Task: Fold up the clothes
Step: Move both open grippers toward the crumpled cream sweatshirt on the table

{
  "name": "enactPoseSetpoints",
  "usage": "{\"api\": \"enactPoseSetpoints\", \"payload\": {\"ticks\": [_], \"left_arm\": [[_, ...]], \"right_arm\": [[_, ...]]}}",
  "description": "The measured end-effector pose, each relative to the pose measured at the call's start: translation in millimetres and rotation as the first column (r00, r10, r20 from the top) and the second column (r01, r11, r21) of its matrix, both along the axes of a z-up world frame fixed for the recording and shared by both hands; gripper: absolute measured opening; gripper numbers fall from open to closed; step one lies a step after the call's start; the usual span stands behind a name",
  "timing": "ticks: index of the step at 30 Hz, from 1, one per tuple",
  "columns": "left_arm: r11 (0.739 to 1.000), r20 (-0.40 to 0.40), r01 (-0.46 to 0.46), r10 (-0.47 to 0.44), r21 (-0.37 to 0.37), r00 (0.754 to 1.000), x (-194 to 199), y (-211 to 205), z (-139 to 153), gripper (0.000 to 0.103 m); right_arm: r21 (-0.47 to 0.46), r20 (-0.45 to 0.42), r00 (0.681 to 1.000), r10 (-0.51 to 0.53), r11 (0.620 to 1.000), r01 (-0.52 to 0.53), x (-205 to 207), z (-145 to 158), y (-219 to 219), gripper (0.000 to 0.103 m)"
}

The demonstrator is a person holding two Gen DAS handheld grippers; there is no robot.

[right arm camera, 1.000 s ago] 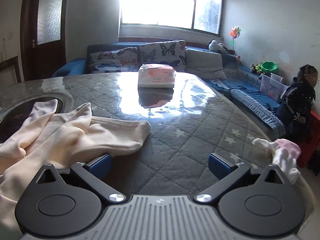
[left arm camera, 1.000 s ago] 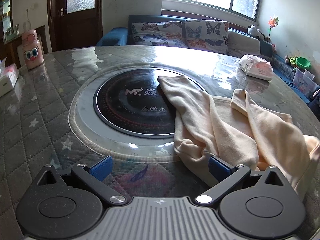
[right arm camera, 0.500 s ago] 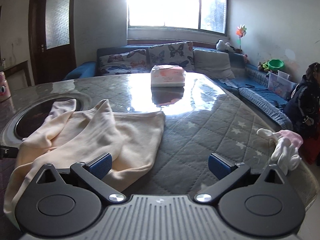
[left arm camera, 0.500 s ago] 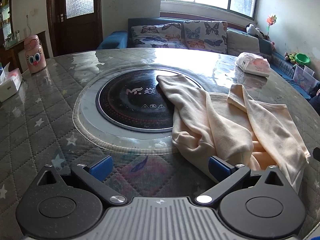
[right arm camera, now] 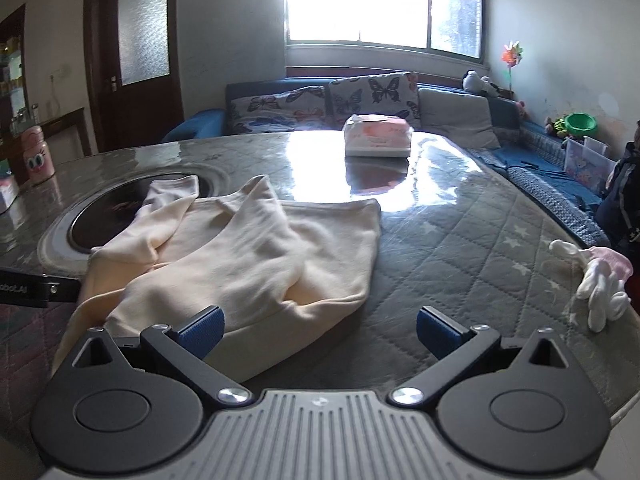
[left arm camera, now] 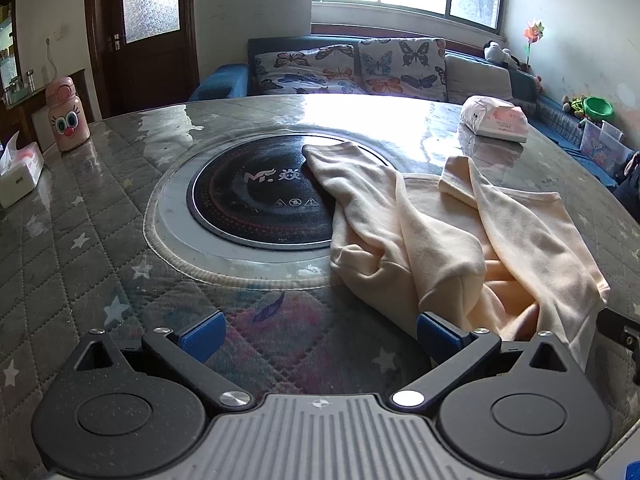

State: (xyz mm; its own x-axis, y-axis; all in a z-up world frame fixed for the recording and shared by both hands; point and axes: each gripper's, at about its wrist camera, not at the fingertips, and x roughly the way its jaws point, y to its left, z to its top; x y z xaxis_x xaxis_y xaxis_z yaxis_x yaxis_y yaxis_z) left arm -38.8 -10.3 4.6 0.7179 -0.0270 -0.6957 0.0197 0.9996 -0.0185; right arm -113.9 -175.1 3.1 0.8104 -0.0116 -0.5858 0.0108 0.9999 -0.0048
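Note:
A cream long-sleeved garment (left arm camera: 460,240) lies crumpled on the round quilted table (left arm camera: 80,248), one sleeve over the black hotplate (left arm camera: 248,200). My left gripper (left arm camera: 318,334) is open and empty, near the table's front edge, the garment's hem by its right finger. In the right wrist view the garment (right arm camera: 248,264) lies ahead and left. My right gripper (right arm camera: 318,330) is open and empty, its left finger over the garment's near hem.
A tissue pack (left arm camera: 494,120) sits far right on the table. A pink cartoon bottle (left arm camera: 66,120) and a tissue box (left arm camera: 20,172) stand at the left. White and pink gloves (right arm camera: 600,284) lie at the table's right edge. A sofa (right arm camera: 360,100) stands behind.
Both grippers have drawn back toward the table's near edge, so more of the garment shows. The garment lies spread a little flatter. Both grippers stay open.

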Motion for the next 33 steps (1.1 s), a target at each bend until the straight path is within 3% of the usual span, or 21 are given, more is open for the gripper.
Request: {"api": "enactPoseSetpoints", "payload": {"ticks": [33], "left_arm": [[0.998, -0.014, 0.024, -0.023, 0.054, 1.000, -8, -15, -2, 0.103]], "right_arm": [[-0.034, -0.070, 0.995, 0.065, 0.997, -0.068, -4, 0, 25, 0.103]]}}
